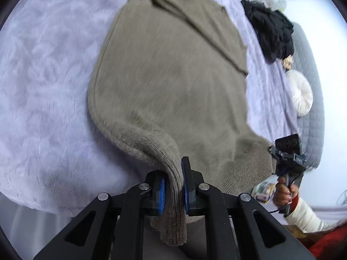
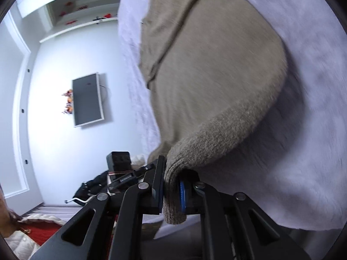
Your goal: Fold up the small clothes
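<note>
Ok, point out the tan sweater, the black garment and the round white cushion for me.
tan sweater [image 1: 173, 82], left wrist view, middle of its body
black garment [image 1: 271, 28], left wrist view, centre of the crumpled heap
round white cushion [image 1: 300, 95], left wrist view, its pleated face

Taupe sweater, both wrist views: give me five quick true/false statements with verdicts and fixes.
1. The left gripper is shut on the sweater hem. True.
2. The right gripper is open and empty. False: it pinches the ribbed hem too.
3. The sweater lies on a lilac fleece blanket. True.
4. A black garment lies on top of the sweater. False: it lies apart, on the blanket beyond it.
5. The wall screen shows a bright picture. False: it is dark.
</note>
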`<state>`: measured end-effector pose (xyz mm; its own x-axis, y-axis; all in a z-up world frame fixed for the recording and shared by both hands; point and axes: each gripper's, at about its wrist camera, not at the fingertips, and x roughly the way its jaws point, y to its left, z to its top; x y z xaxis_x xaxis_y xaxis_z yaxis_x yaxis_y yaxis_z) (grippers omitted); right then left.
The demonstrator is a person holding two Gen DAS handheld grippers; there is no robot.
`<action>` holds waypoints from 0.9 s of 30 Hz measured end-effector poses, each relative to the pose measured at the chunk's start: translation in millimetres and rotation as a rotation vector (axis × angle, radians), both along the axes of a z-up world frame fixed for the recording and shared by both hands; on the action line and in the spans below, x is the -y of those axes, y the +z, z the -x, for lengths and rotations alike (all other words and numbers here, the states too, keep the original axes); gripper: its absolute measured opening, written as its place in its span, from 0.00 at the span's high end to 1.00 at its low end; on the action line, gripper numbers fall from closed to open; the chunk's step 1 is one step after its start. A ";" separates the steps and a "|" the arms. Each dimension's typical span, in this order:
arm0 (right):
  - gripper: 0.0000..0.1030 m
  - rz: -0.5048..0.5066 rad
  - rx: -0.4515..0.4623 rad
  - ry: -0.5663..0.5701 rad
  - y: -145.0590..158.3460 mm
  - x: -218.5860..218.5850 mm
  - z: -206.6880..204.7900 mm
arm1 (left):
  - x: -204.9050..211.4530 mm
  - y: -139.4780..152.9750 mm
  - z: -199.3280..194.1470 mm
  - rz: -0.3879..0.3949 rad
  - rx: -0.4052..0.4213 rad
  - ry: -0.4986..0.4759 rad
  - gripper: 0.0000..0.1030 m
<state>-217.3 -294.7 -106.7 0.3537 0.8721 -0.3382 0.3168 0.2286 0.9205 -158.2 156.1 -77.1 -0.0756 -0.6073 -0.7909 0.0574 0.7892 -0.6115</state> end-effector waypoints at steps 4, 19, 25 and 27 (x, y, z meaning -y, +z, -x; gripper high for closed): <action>0.88 -0.055 0.082 -0.026 22.4 9.3 -36.0 | 1.7 31.8 -34.7 0.046 0.075 0.085 0.86; 0.90 0.032 0.293 -0.070 84.9 74.6 -208.8 | 50.9 94.9 -192.4 -0.139 0.364 0.087 0.86; 0.30 0.465 0.111 0.111 50.9 41.0 -197.8 | 80.0 34.0 -173.3 -0.305 0.259 -0.251 0.86; 0.24 0.572 0.095 0.174 40.5 25.3 -193.0 | 93.1 19.4 -160.3 -0.343 0.262 -0.389 0.86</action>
<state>-24.3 -320.0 -66.2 0.2735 0.6090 -0.7446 0.1526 0.7368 0.6587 2.1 62.9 -57.7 -0.0172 -0.2798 -0.9599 0.4977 0.8303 -0.2509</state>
